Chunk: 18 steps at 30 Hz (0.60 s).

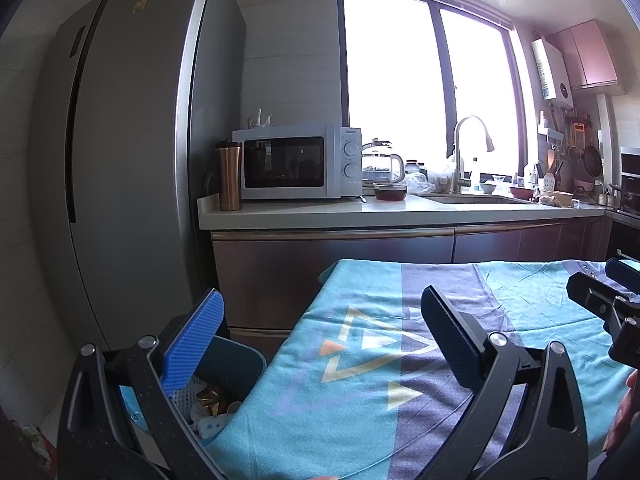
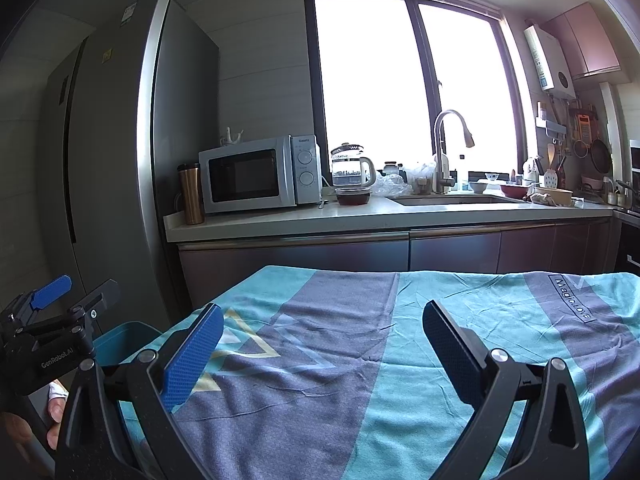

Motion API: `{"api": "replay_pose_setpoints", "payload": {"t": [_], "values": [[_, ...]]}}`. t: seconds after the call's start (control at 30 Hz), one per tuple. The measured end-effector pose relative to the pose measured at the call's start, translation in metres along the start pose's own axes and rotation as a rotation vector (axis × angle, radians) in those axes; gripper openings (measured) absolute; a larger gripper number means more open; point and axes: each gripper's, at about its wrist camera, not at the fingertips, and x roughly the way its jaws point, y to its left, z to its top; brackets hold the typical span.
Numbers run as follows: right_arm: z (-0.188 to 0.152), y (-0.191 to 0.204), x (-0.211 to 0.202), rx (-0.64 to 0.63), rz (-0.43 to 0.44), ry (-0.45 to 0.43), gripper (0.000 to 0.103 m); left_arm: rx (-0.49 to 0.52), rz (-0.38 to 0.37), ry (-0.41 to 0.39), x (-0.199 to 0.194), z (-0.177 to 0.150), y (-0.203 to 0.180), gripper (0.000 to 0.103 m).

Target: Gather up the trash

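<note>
A teal trash bin (image 1: 244,364) stands on the floor at the table's left edge. Inside it lie crumpled trash (image 1: 210,402): gold foil, white paper and white foam mesh. My left gripper (image 1: 324,340) is open and holds nothing, its left pad above the bin and its right pad over the cloth. My right gripper (image 2: 324,354) is also open and holds nothing, over the middle of the cloth. In the right wrist view the bin (image 2: 124,338) shows at lower left behind the left gripper (image 2: 76,292). The right gripper (image 1: 600,282) shows at the left wrist view's right edge.
The table wears a teal and purple cloth (image 2: 360,360) with triangle prints. Behind it run a kitchen counter (image 1: 360,212) with a microwave (image 1: 296,162), a copper tumbler (image 1: 229,176), a kettle and a sink. A tall fridge (image 1: 120,160) stands left. A hand (image 2: 56,412) grips the left tool.
</note>
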Motion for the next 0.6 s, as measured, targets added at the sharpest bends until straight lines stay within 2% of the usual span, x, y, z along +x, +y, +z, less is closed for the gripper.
{"api": "replay_pose_setpoints", "payload": {"t": [0.6], "values": [[-0.003,-0.011,0.005,0.019,0.0,0.016,0.096,0.007,-0.019,0.061,0.016,-0.002,-0.012,0.097]]}}
